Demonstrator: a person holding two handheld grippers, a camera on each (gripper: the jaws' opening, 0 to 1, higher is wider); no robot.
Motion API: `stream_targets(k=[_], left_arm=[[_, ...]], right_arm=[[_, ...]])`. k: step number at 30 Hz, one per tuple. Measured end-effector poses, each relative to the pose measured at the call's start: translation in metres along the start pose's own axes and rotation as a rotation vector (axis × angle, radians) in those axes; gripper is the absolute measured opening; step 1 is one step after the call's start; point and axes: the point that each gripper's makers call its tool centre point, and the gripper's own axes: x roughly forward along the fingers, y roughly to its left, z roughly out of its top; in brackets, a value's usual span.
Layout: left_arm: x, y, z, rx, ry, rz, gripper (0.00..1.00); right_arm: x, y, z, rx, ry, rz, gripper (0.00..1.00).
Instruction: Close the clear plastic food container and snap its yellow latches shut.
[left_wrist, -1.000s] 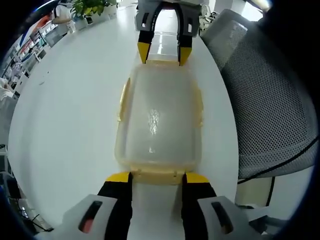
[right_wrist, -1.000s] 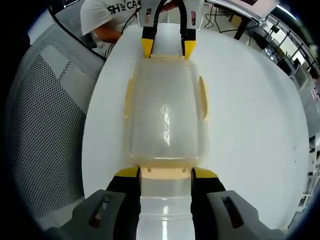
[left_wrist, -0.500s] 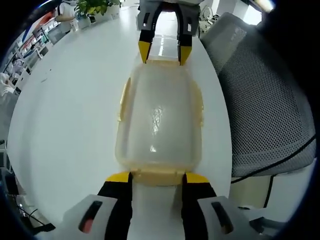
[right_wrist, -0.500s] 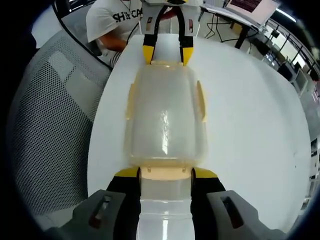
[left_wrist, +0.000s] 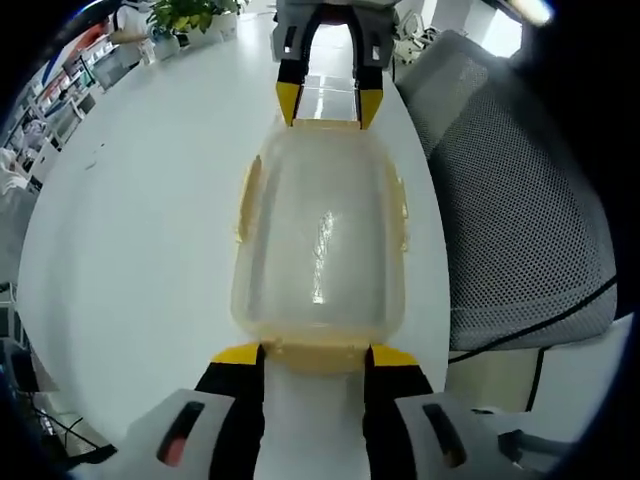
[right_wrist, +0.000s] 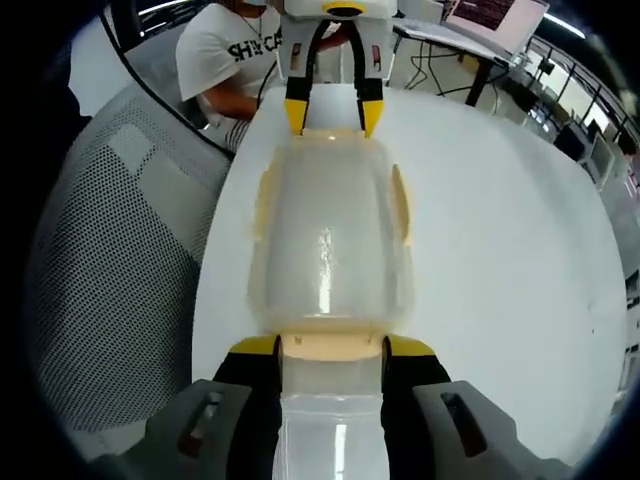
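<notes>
a clear plastic food container with yellow latches (left_wrist: 320, 245) sits on a white table (left_wrist: 140, 200) – left gripper (left_wrist: 314, 352) and right gripper (right_wrist: 332, 345) spread, bracketing its opposite end latches.

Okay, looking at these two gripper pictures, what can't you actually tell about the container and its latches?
- Whether the end latch is snapped: right gripper view, it sits between the right gripper fingers, seam not visible.
- Same at the other end latch: left gripper view, between the left gripper fingers.
- Side latches: seen edge-on, state unclear.
- Contents of the container: frosted lid and glare hide the inside.
- Whether the container rests on the table: underside hidden.
</notes>
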Motion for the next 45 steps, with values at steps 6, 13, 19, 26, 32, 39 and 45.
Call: stream_targets(k=[6,13,19,26,32,39,45], left_arm=[[-0.010,0.005,0.007,-0.003,-0.004,0.011,0.33],[-0.020,0.007,0.011,-0.003,-0.001,0.012,0.33],[-0.030,0.008,0.015,-0.008,-0.006,0.011,0.33],[-0.036,0.013,0.017,-0.011,-0.001,0.018,0.33],[-0.041,0.017,0.020,-0.009,-0.006,0.029,0.33],[-0.042,0.021,0.024,-0.007,-0.018,0.052,0.33],[-0.042,0.020,0.028,-0.010,-0.026,0.051,0.33]], right_arm=[[-0.012,-0.004,0.003,0.005,-0.010,0.011,0.35],[-0.019,-0.005,0.006,0.000,-0.013,0.007,0.35],[-0.029,-0.008,0.011,-0.009,-0.016,0.004,0.35],[-0.039,-0.015,0.016,-0.009,-0.017,-0.002,0.35],[-0.042,-0.017,0.016,-0.006,-0.014,-0.013,0.35],[-0.044,-0.020,0.013,-0.003,-0.008,-0.029,0.35],[-0.047,-0.020,0.011,-0.005,-0.001,-0.027,0.35]])
